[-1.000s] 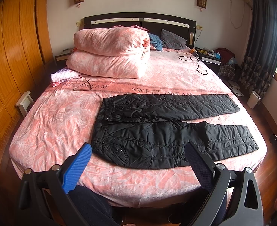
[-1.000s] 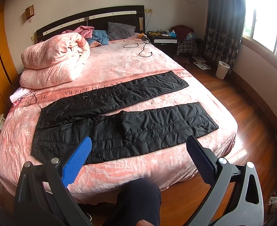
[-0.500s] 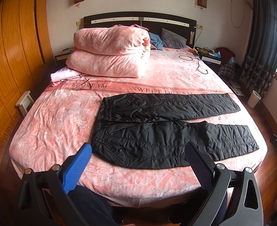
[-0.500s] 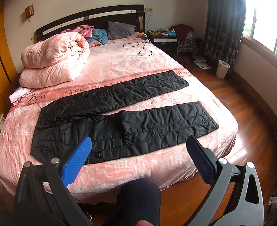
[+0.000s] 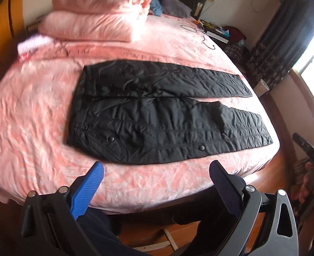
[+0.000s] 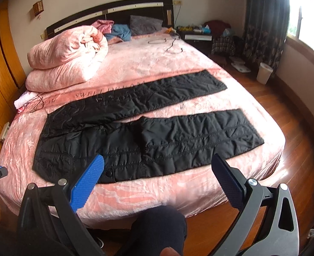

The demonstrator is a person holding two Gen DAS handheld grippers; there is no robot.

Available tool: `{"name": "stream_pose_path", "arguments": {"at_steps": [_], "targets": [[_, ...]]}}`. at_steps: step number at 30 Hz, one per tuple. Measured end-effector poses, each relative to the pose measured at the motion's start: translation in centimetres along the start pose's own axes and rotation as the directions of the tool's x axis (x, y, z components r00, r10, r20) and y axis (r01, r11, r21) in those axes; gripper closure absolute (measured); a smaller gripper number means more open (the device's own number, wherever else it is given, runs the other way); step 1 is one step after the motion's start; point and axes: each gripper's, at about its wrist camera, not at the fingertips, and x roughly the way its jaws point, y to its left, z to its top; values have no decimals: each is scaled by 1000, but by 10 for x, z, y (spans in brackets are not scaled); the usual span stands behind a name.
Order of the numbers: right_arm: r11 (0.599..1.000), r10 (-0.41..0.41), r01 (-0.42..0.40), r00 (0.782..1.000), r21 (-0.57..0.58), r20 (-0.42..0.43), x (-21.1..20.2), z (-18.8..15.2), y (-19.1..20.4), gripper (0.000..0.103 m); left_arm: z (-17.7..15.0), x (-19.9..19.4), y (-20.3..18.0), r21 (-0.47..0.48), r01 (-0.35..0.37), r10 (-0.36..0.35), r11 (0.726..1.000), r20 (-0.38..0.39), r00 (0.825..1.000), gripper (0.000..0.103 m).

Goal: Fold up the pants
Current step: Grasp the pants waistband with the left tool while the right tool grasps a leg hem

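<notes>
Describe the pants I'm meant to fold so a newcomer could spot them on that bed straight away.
Start at the big pink bed with the dark headboard. On its near half, in front of the rolled pink quilt, lie the black quilted pants, flat, waist to the left and both legs spread apart to the right. They are the only black, stitched, shiny garment there; everything around them is pink.

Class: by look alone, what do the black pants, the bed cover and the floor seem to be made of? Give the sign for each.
Pants: likely quilted nylon or polyester, padded; slight sheen, stitched channels, snap buttons.
Bed cover: looks like plush fleece or velvet, matte and soft; fuzzy pink pile with a pale pattern.
Floor: seems varnished wood; reddish planks with glossy reflections.
</notes>
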Motion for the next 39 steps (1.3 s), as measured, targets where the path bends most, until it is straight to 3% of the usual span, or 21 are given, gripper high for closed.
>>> {"name": "stream_pose_path", "arguments": {"at_steps": [4, 5, 7, 8, 10, 11, 14, 17, 21, 25, 27, 29, 32, 33, 34, 36, 38, 39], "targets": [[995, 93, -93, 996, 39, 3, 38, -9, -20, 2, -3, 23, 65, -62, -84, 92, 995, 133, 987, 4], [993, 104, -104, 995, 48, -7, 46, -9, -25, 2, -3, 33, 82, -92, -90, 101, 992, 129, 986, 4], [988, 123, -117, 991, 97, -58, 69, -11, -38, 2, 2, 65, 128, -203, -22, 21, 979, -7, 1000, 4], [986, 130, -120, 988, 116, -79, 78, -12, -44, 2, 4, 82, 151, -295, 11, -31, 956, -65, 997, 4], [981, 144, -126, 982, 150, -120, 94, -14, -55, 2, 0, 106, 186, -427, 70, -120, 901, -91, 989, 4], [977, 156, -134, 980, 167, -127, 99, -15, -60, 2, -2, 114, 197, -464, 64, -120, 883, -91, 989, 4], [969, 165, -131, 975, 207, -151, 117, -21, -73, 3, -1, 137, 206, -473, 77, -137, 877, -94, 986, 4], [959, 176, -126, 967, 253, -185, 134, -27, -86, 3, -3, 160, 211, -552, 129, -211, 823, -87, 973, 4], [950, 188, -120, 957, 288, -220, 153, -34, -98, 3, -9, 184, 218, -625, 110, -225, 773, -108, 968, 4], [941, 196, -118, 954, 318, -225, 164, -37, -116, 3, -8, 187, 215, -625, 91, -195, 775, -99, 976, 6], [924, 214, -120, 949, 363, -230, 171, -37, -133, 3, -6, 186, 213, -613, 47, -153, 789, -123, 981, 40], [898, 232, -118, 946, 425, -228, 178, -36, -158, 3, -4, 187, 212, -600, -1, -114, 800, -153, 982, 54], [852, 251, -121, 948, 509, -195, 184, -31, -203, 3, -5, 183, 215, -623, 37, -146, 782, -125, 981, 70], [827, 252, -124, 954, 548, -165, 183, -30, -225, 10, -6, 181, 214, -626, 43, -146, 778, -114, 983, 73], [808, 251, -120, 956, 577, -153, 185, -29, -242, 44, -5, 179, 212, -621, 41, -139, 783, -110, 984, 74], [750, 239, -65, 955, 658, -178, 196, -31, -286, 86, -3, 178, 209, -605, 31, -115, 795, -102, 988, 77], [681, 222, -35, 962, 731, -161, 203, -36, -325, 78, -3, 180, 209, -611, 30, -108, 791, -91, 990, 77], [652, 213, -22, 965, 757, -156, 205, -38, -340, 58, -5, 180, 211, -618, 32, -108, 785, -86, 990, 77]]}}
